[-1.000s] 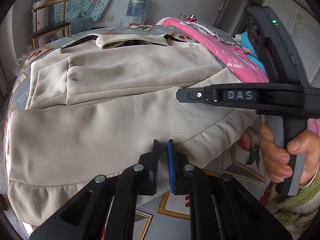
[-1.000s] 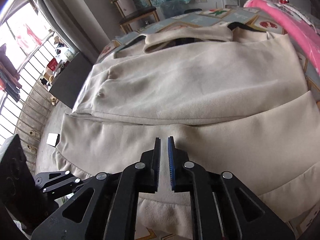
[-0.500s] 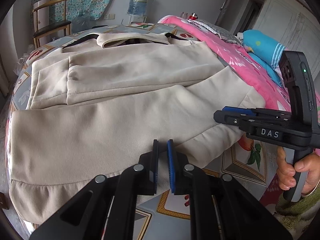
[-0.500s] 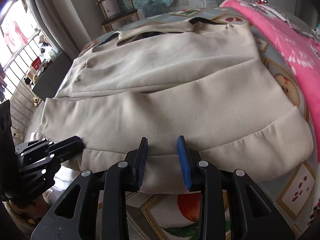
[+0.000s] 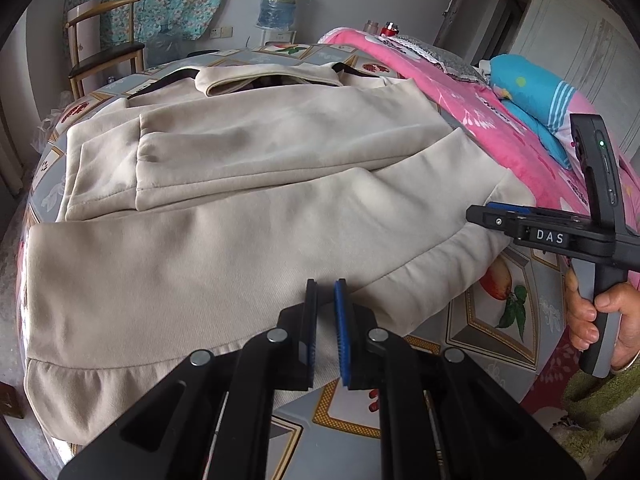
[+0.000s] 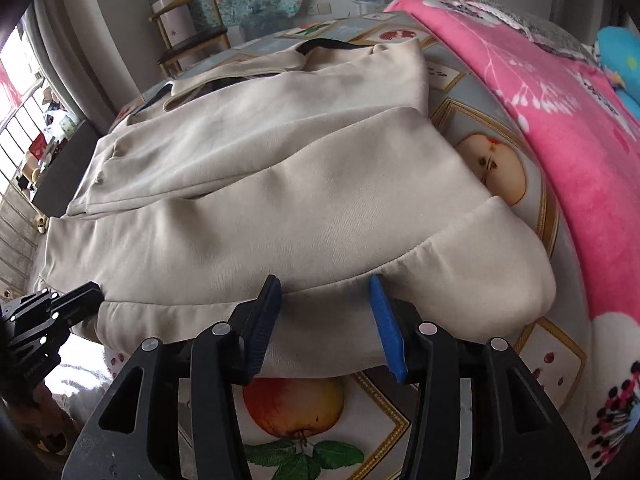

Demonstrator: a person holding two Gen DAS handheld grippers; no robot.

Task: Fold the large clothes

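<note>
A bedroom is seen, where a bed covered by a grey sheet printed with fruit tiles [image 6: 476, 112] carries a pink fleece blanket [image 6: 560, 128] along its right side. A large beige cloth garment [image 5: 224, 208] is spread across the sheet, its sleeves folded over the body and its ribbed hem lying at the near edge. The left gripper [image 5: 326, 292] is held over the hem with its jaws nearly closed; whether cloth is pinched between them cannot be told. The right gripper [image 6: 324, 284] is held at the hem's right end, its jaws having just been opening; they stand about half apart, the hem lying beneath and between them, ungripped. A wooden chair [image 5: 104, 40] is seen by the far wall.
</note>
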